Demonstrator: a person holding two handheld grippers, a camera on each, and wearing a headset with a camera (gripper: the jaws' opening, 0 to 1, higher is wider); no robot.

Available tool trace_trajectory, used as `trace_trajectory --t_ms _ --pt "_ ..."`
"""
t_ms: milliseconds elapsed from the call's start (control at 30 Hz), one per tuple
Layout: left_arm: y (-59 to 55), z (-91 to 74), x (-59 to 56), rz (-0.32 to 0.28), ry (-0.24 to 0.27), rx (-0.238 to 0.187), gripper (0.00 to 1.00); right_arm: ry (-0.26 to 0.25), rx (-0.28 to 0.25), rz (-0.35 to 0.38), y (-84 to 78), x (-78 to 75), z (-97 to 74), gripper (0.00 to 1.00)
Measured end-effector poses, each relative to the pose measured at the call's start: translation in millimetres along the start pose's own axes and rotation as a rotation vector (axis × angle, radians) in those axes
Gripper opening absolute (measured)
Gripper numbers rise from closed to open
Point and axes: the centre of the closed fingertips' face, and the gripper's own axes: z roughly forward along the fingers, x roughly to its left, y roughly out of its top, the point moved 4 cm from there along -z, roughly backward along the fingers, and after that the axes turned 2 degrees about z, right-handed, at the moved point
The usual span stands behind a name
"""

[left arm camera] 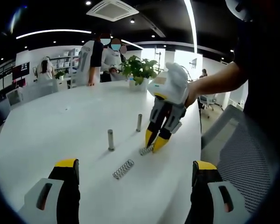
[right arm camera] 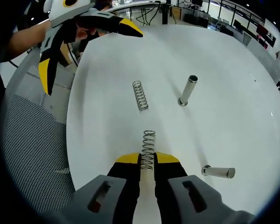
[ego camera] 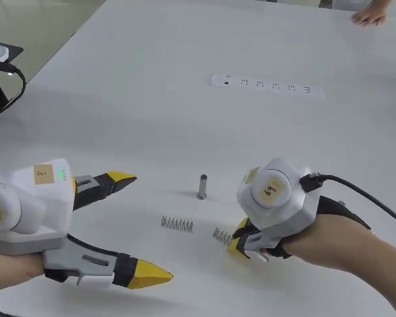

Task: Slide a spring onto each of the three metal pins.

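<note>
My right gripper [right arm camera: 148,159] is shut on the near end of a spring [right arm camera: 148,142], low over the white table; the head view shows this gripper [ego camera: 240,242] with the held spring [ego camera: 221,234] poking out to the left. A second spring [ego camera: 177,224] lies loose on the table between the grippers. One metal pin [ego camera: 202,187] stands upright just beyond the springs. The left gripper view shows two upright pins [left arm camera: 110,139] [left arm camera: 139,122] beside the right gripper [left arm camera: 155,141]. My left gripper [ego camera: 137,226] is open and holds nothing, left of the loose spring [left arm camera: 123,169].
A white power strip [ego camera: 269,86] lies further back on the table [ego camera: 152,99]. A person's hand [ego camera: 369,16] rests at the far right corner. A dark cable and stand [ego camera: 3,72] sit off the left edge. A mesh chair [left arm camera: 242,140] stands by the table edge.
</note>
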Motion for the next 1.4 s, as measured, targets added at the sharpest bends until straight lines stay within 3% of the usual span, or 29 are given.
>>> trace_trajectory --t_ms 533,1400 --pt "1.3 0.4 -0.8 0.002 -0.006 0.0 0.98 -0.007 -0.017 -0.005 -4.8 -1.5 -17.3 0.08" --pt "2.2 5.9 -10.2 0.002 -0.036 0.006 0.96 -0.023 -0.027 -0.024 -27.3 -3.4 -46.7 0.08"
